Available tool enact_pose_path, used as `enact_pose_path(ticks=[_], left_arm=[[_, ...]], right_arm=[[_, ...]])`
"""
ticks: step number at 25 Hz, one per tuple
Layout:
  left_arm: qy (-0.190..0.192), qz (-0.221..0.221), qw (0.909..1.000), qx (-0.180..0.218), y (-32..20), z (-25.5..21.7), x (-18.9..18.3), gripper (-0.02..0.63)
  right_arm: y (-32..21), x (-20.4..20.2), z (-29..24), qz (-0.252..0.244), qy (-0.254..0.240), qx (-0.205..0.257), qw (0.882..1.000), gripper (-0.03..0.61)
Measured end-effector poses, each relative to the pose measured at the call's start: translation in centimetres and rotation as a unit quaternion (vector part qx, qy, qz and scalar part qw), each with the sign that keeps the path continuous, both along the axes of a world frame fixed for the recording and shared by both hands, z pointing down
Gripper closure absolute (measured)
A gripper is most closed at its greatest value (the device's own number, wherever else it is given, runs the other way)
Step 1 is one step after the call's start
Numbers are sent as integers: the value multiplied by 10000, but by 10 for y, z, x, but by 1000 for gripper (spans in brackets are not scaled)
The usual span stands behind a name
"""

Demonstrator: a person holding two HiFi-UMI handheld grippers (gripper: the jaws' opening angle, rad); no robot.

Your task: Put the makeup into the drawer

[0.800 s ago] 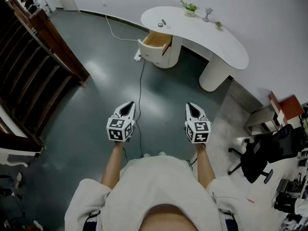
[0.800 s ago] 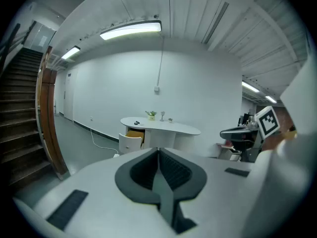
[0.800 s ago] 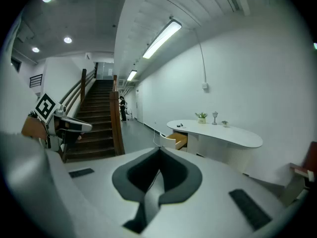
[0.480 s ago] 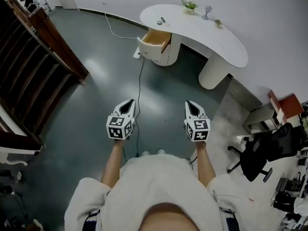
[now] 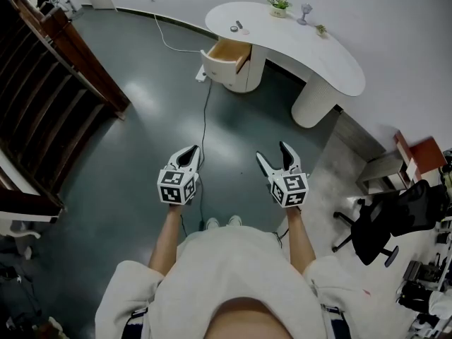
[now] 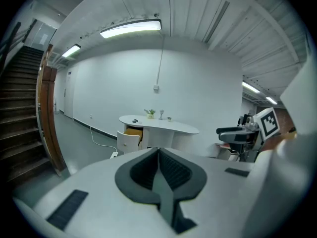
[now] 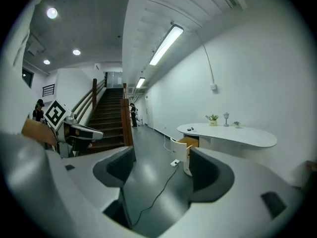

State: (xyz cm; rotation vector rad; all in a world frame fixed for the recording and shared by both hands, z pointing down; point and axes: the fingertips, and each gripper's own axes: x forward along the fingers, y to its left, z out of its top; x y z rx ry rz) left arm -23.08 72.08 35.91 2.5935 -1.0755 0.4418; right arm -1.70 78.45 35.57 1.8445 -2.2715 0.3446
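Observation:
Two small dark makeup items [image 5: 236,27] lie on the left end of the white curved desk [image 5: 318,55] far ahead. Under them, a drawer [image 5: 226,54] with a wooden inside stands pulled out. The same desk [image 6: 163,125] and drawer [image 6: 132,132] appear small in the left gripper view, and the drawer [image 7: 188,143] is also in the right gripper view. My left gripper [image 5: 186,157] is held out over the floor, shut and empty. My right gripper [image 5: 273,154] is beside it, open with nothing between its jaws. Both are far from the desk.
A white cable [image 5: 205,119] runs over the dark floor from a power strip [image 5: 200,75] by the drawer. A wooden staircase [image 5: 56,76] is on the left. An office chair [image 5: 385,228] is at the right. A potted plant [image 5: 278,9] and a glass [image 5: 304,18] stand on the desk.
The right gripper's jaws were together and now stand wide apart. The left gripper stays shut. The desk sits slightly higher in the head view.

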Motion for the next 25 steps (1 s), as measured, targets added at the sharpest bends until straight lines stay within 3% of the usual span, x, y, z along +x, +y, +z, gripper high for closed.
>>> enact_pose_path(ticks=[15, 25], left_arm=[[-53, -200, 9997, -144, -2, 18, 19, 596], [1, -166, 9997, -182, -78, 32, 41, 595]], right_arm=[[-15, 18, 13, -170, 176, -100, 9997, 268], [-89, 39, 29, -136, 255, -180, 9994, 270]])
